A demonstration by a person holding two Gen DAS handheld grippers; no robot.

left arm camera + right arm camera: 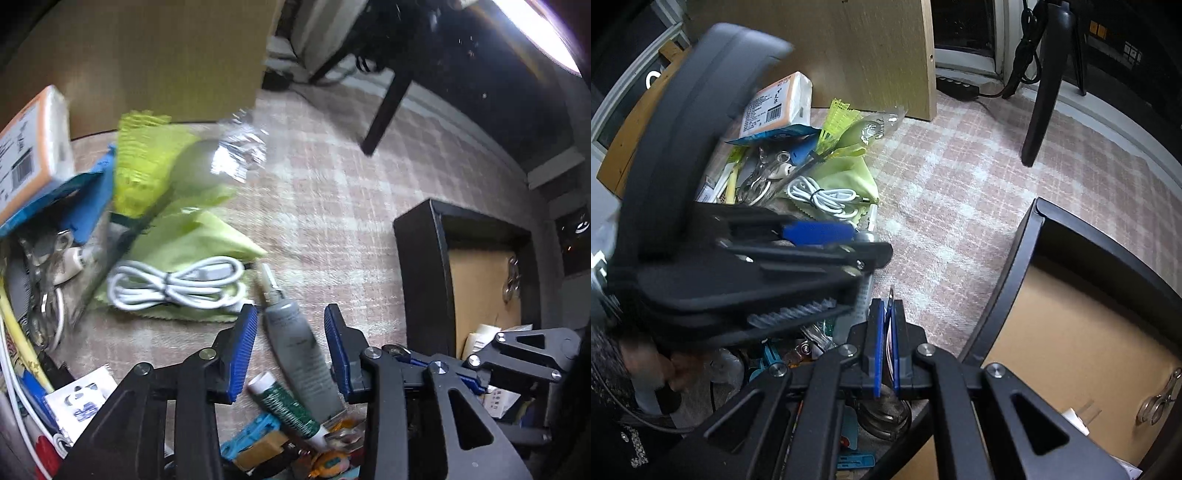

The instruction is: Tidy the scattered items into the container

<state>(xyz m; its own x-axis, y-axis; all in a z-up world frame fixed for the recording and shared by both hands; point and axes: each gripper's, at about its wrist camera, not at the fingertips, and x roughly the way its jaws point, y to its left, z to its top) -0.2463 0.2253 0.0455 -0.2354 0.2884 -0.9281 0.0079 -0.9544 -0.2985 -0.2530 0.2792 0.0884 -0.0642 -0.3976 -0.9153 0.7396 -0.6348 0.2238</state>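
Black linkage tool (290, 332), blue ribbed pads, perhaps rubber.

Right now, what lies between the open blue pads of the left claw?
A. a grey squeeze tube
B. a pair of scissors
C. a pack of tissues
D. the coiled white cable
A: in the left wrist view the grey squeeze tube lies on the checked cloth between the pads of the left claw, which stand clear of it.
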